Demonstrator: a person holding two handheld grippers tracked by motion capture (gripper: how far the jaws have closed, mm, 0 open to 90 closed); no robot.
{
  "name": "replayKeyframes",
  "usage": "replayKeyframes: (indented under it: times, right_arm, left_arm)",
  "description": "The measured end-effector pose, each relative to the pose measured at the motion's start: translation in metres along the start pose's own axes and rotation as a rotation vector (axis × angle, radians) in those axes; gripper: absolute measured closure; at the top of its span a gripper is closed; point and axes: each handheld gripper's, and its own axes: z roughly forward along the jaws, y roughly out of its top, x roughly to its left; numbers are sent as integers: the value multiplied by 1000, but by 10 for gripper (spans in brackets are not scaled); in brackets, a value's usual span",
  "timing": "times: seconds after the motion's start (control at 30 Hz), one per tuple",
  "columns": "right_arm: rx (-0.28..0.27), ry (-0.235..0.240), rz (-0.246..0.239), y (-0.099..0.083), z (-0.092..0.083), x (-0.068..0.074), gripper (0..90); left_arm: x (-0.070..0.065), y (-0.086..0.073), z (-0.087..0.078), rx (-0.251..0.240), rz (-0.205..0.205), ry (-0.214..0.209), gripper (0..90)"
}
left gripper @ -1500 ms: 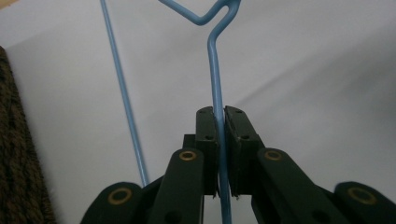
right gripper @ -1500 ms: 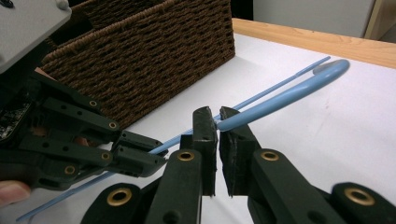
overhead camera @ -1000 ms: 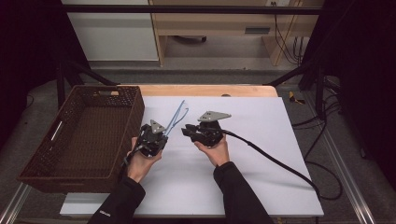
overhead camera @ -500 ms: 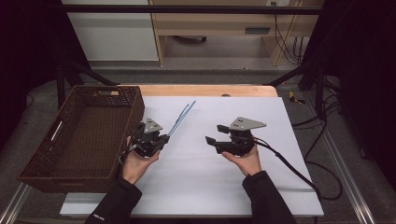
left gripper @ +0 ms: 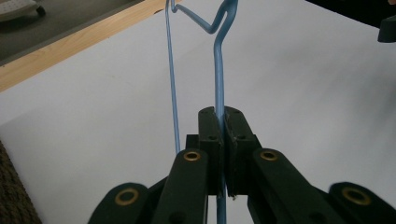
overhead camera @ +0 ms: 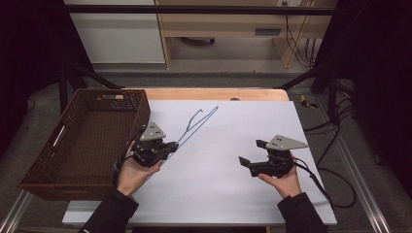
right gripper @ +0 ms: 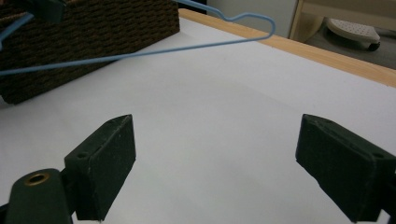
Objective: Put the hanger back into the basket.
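- Hanger (overhead camera: 197,124), thin blue wire, sits pinched in my left gripper (overhead camera: 167,147); from the left gripper view its fingers (left gripper: 208,135) are pressed together on one run of the wire, the other run passing just beside them on the outside.
- From the basket (overhead camera: 46,182), the hanger reaches away across the white table (overhead camera: 228,194), its hooked end toward the wooden edge at the far side; the gripped end lies just beside the basket's near right wall.
- A second ago both grippers met at the hanger, close together right of the basket. Now my right gripper (overhead camera: 248,161) is well apart from it, farther from the basket, out over bare table.
- My right fingers (right gripper: 105,163) have just been opening and now stand spread wide with nothing between them; in the right gripper view the hanger hangs beyond them, in front of the basket.
- My left hand (overhead camera: 133,172) has shifted a little nearer the basket than before, and the hanger has swung with it, now slanting more steeply from the basket's corner toward the far edge.
- Basket itself has not moved.
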Motion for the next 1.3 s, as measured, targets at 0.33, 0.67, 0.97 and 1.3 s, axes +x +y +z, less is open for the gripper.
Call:
replayKeyframes:
  times: [0.33, 0.67, 0.97, 1.3]
  right_arm:
    - [-12, -28, 35, -18, -26, -12, 95]
    - [2, -48, 38, -26, -35, -16, 83]
    - [-8, -54, 43, -25, -38, -17, 73]
    - [-13, -59, 35, -26, -39, -16, 58]
  left_arm:
    - [4, 18, -29, 6, 28, -18, 874]
    - [24, 29, -68, -34, 20, -24, 874]
    - [57, 26, -93, -33, -18, -15, 874]
    - [82, 14, -117, -42, -26, 5, 873]
